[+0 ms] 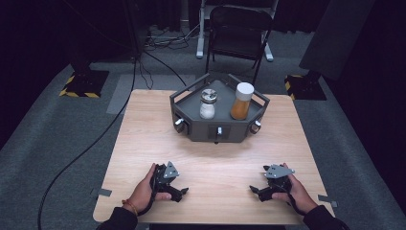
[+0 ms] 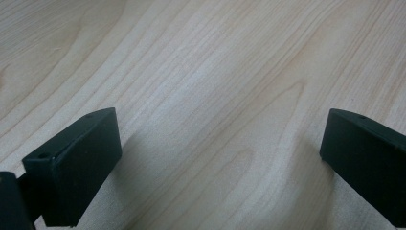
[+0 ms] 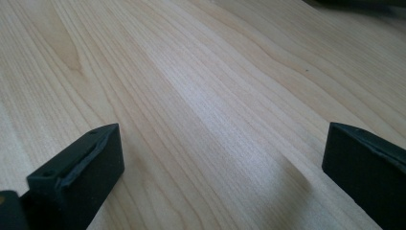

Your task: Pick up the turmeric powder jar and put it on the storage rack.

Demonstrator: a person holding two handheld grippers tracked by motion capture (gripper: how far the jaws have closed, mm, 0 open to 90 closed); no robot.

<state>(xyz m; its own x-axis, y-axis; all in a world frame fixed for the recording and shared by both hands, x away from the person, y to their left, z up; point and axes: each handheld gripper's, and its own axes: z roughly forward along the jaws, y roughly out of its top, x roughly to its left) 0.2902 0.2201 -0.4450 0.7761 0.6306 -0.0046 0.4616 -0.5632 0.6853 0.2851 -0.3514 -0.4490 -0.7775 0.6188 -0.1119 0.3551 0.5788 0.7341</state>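
1. Near the light wooden table's [image 1: 143,139] near edge, the left gripper [image 1: 178,191] rests, jaws wide apart, holding nothing.
2. Likewise, the right gripper [image 1: 256,190], toward the near right corner, gapes empty.
3. A grey angular tray [image 1: 191,127] at the far edge carries a white-filled glass jar [image 1: 208,104] and a white-capped orange jar [image 1: 242,101].

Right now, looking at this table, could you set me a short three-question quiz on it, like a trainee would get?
1. True or false: both jars stand on the grey tray.
2. Which jar holds the orange contents: A, the one with the white lid, or B, the one with the metal shaker lid?
3. How do the jaws of the left gripper and the right gripper stand, and is anything between them?

Key:
1. True.
2. A.
3. Both stand wide open over the bare wooden table, with nothing between them.
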